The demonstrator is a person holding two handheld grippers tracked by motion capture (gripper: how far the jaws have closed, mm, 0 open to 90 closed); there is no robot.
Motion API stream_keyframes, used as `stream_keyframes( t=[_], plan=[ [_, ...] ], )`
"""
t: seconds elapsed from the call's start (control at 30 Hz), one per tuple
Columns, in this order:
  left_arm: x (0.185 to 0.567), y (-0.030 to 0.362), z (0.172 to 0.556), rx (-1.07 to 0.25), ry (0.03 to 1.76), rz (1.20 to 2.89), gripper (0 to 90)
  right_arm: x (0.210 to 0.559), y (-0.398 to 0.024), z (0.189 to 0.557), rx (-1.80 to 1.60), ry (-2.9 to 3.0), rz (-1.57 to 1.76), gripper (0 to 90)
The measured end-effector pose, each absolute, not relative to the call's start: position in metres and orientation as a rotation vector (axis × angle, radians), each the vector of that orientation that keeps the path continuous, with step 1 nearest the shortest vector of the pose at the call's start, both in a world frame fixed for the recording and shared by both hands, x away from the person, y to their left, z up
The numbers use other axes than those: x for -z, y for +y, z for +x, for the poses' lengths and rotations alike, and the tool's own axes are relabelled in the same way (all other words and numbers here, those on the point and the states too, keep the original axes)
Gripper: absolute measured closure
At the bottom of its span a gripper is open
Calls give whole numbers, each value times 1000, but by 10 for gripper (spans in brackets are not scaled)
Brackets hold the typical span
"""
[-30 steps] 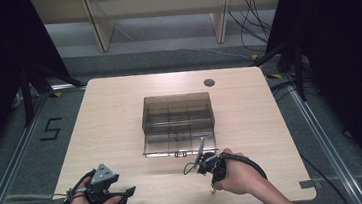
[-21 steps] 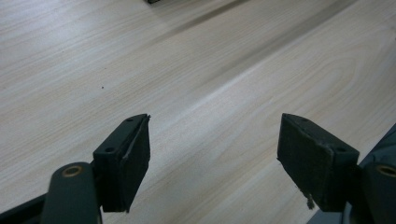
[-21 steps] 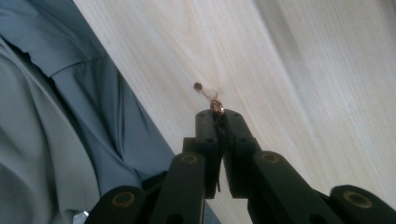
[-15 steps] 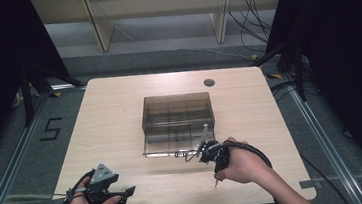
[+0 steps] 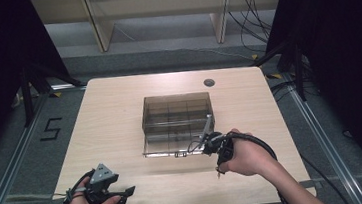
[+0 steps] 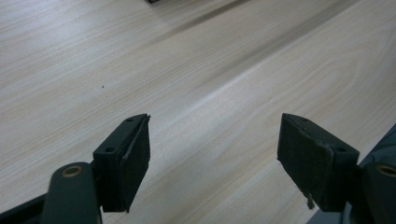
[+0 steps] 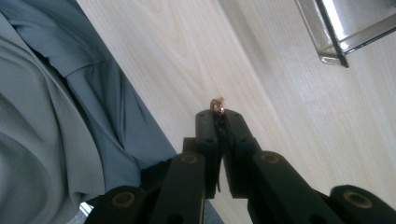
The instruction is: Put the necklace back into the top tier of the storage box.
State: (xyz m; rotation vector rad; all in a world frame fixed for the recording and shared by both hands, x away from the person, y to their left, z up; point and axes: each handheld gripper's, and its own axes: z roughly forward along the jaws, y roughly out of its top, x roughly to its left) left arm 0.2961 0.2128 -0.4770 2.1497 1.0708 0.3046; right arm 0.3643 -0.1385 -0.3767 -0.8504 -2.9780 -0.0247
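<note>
Right tool (image 7: 218, 113) raised, gripping small ring (image 7: 216, 105)

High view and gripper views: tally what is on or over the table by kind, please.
Clear compartment box, lid open: 1
Small copper-coloured piece, pinched at the tip of the right gripper: 1
Hand-held grippers: 2, the right one and the left gripper, open over bare wood
Round grommet in the table: 1
Total: 5

A single black numeral "5" (image 5: 51, 129) is marked on the grey floor (image 5: 17, 148) left of the table; no other lettering is legible.
</note>
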Motion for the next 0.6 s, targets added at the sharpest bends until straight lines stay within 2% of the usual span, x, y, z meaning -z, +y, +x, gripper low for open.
stream_keyframes(
  t=[0.6],
  plan=[
    [476, 214, 297, -309, 1059, 2164, 256, 359, -140, 369, 44, -2979, -889, 862]
  ],
)
